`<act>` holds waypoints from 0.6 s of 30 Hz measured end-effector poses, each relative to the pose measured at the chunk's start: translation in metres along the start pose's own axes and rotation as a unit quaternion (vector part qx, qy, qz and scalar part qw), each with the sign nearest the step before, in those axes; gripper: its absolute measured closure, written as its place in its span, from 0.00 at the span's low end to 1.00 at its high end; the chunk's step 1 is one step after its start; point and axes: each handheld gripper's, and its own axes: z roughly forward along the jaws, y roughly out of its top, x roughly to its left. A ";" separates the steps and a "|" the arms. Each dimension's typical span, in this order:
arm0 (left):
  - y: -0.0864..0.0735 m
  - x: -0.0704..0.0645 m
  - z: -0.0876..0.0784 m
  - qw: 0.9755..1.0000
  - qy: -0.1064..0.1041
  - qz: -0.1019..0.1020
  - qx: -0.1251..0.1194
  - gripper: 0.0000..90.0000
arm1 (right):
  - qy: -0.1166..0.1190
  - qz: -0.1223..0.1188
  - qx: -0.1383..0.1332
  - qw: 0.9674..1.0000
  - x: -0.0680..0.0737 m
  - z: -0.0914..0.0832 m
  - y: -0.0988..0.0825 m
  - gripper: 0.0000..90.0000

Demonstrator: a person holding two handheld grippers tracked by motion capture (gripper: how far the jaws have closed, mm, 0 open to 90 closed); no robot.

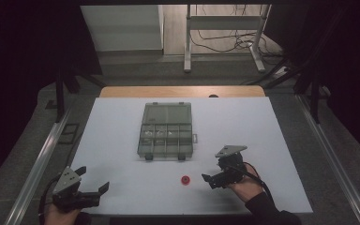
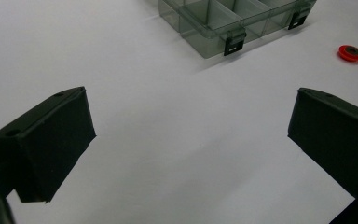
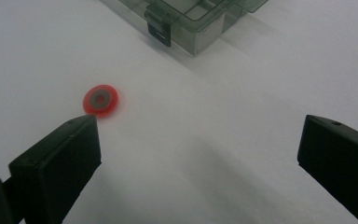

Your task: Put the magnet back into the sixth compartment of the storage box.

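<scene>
— Lower middle of the high view: red disc point(image 1: 184, 180) lies alone below the open organizer box point(image 1: 166, 130).

— Right gripper point(image 1: 212, 179) beside it, jaws spread, empty; I judge it's lining up. Left gripper point(image 1: 93, 183) idles bottom left, also spread.

Honestly, you've got nothing to read here. The clear grey plastic compartment box point(image 1: 167, 130) carries no label or brand you can make out, the small red disc with a grey centre point(image 3: 100, 99) has no marking on it, and the white tabletop point(image 1: 243, 126) is plain with no signs or numbers.
</scene>
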 end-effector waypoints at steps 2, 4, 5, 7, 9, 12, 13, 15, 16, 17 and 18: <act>0.000 0.000 0.000 1.000 0.000 0.000 0.000 0.01 | 0.001 0.000 0.002 1.000 0.001 0.002 0.001 0.00; 0.000 0.000 0.000 1.000 0.000 0.000 -0.001 0.01 | 0.001 0.000 0.004 1.000 0.002 0.003 0.002 0.00; 0.000 0.000 0.000 1.000 0.000 0.000 -0.001 0.01 | 0.002 -0.002 0.005 1.000 0.002 0.003 0.003 0.00; 0.000 0.000 0.000 1.000 0.000 0.000 -0.001 0.01 | 0.002 -0.002 0.007 1.000 0.003 0.004 0.004 0.00; 0.000 0.000 0.000 1.000 0.000 0.000 0.000 0.01 | 0.002 -0.002 0.007 1.000 0.004 0.005 0.005 0.00; 0.000 0.000 0.000 1.000 -0.001 0.000 -0.001 0.01 | 0.002 -0.002 0.008 1.000 0.004 0.006 0.006 0.00; 0.000 0.000 0.000 1.000 -0.001 0.000 -0.001 0.01 | 0.002 -0.004 0.009 1.000 0.004 0.006 0.006 0.00; 0.000 0.000 0.000 1.000 -0.001 0.000 -0.001 0.01 | 0.003 -0.003 0.010 1.000 0.005 0.007 0.007 0.00; 0.000 0.000 0.000 1.000 -0.001 0.000 -0.001 0.01 | 0.002 -0.005 0.011 1.000 0.005 0.008 0.008 0.00; 0.000 0.000 0.000 1.000 -0.001 0.000 -0.001 0.01 | 0.003 -0.007 0.012 1.000 0.006 0.008 0.009 0.00; 0.000 0.000 0.000 1.000 -0.001 0.000 -0.001 0.01 | 0.003 -0.007 0.012 1.000 0.006 0.008 0.009 0.00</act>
